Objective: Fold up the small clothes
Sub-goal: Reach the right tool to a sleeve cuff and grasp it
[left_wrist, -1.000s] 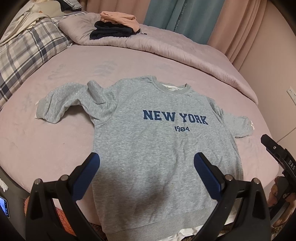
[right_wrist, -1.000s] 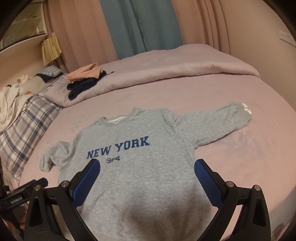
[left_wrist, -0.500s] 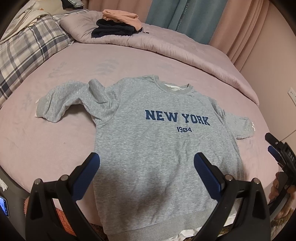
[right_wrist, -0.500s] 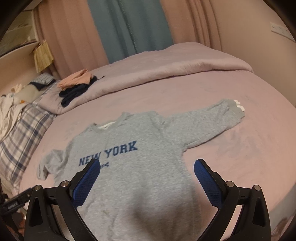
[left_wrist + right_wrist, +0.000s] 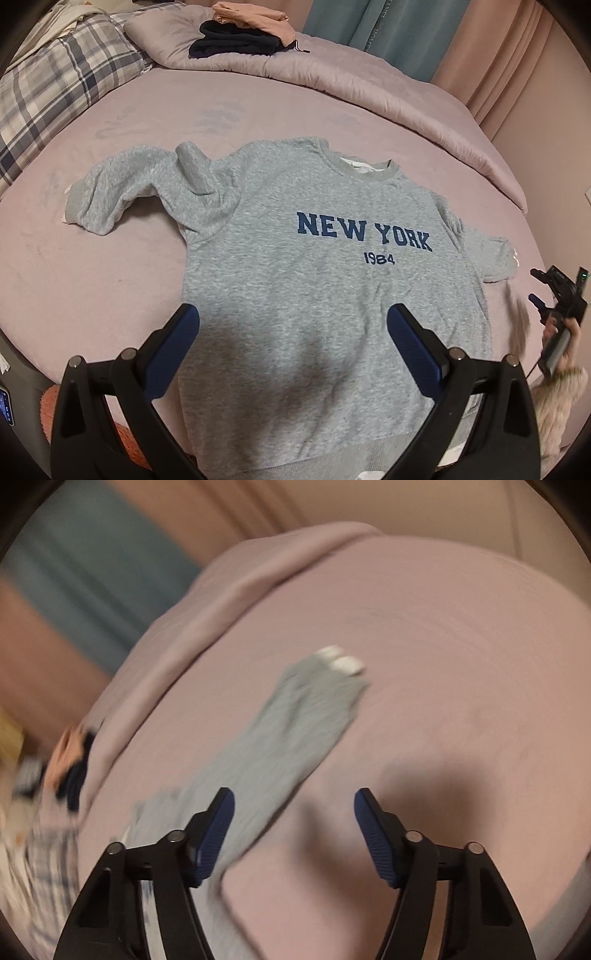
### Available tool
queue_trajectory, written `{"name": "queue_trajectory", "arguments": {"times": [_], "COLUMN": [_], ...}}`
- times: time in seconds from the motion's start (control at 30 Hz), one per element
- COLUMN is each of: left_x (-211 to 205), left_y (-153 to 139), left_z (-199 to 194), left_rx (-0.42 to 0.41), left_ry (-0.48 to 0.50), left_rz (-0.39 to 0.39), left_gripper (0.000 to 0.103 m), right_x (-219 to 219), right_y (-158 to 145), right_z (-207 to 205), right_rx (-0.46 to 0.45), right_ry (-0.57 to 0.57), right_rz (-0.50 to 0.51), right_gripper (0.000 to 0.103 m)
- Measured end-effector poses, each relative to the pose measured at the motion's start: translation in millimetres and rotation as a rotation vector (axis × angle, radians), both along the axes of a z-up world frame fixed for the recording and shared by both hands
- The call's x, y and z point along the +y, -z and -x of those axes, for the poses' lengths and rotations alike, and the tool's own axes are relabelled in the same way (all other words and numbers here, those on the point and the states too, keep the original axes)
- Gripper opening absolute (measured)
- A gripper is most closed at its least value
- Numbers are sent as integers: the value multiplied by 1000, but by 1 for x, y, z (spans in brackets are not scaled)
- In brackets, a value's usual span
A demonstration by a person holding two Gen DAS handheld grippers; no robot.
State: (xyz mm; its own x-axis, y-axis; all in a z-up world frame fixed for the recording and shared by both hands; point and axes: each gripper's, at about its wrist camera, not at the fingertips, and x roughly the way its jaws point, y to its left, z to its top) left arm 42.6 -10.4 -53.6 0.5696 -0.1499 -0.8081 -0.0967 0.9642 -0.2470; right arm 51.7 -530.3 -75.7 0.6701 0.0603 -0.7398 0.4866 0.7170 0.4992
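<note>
A grey "NEW YORK 1984" sweatshirt (image 5: 314,280) is found spread face up on the pink bed (image 5: 110,288), its hem nearest the left claw (image 5: 291,332) and its body directly ahead of and beneath that claw. The left claw is held wide above the lower body of the garment, nothing between its pads.

The right claw (image 5: 293,830) is seen partly closed from its wider setting, the jaws having just been narrowing, with nothing gripped; only bedsheet lies between the pads. The right sleeve (image 5: 295,731) runs ahead and to the left of this claw, its cuff (image 5: 340,662) at the far end. The right wrist view is heavily blurred.

The left sleeve (image 5: 147,192) is noted bunched and folded over itself, ahead and to the left of the left claw.

Risks assessed: closing early could pinch bedsheet rather than sleeve. If sheet and sleeve are caught together, the sheet would be dragged into the fold. The bunched left sleeve, if not flattened, would likely leave a lumpy, uneven fold. A one-sided pull could skew the body.
</note>
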Motion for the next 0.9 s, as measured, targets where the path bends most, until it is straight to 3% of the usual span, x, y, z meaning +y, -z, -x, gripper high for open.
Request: {"name": "queue_trajectory", "arguments": {"times": [0.17,0.27,0.37,0.43,0.53,0.73,0.9], "left_x": [1,5,9,12,16,20,22], "left_y": [3,4,5,4,2,-4,-8], "left_z": [-4,-5,-6,-6,-5,-5,-5], "left_rx": [15,23,27,26,20,2,-15], "left_ry": [-8,-23,-38,-49,-61,-79,-88], "left_rz": [-9,-15,-15,-15,-6,4,14], "left_gripper": [101,101,101,101,101,101,101], "right_x": [-34,-44,-47,-43,-51,-55,-33], "right_y": [32,53,57,57,58,25,-33], "right_z": [-35,-51,-59,-64,-71,-58,-56], "right_rx": [69,66,19,9,11,-97,-197], "right_ry": [101,113,122,118,110,108,37], "right_rz": [-45,-150,-187,-189,-170,-125,7], "right_gripper": [55,49,44,26,19,14,13]}}
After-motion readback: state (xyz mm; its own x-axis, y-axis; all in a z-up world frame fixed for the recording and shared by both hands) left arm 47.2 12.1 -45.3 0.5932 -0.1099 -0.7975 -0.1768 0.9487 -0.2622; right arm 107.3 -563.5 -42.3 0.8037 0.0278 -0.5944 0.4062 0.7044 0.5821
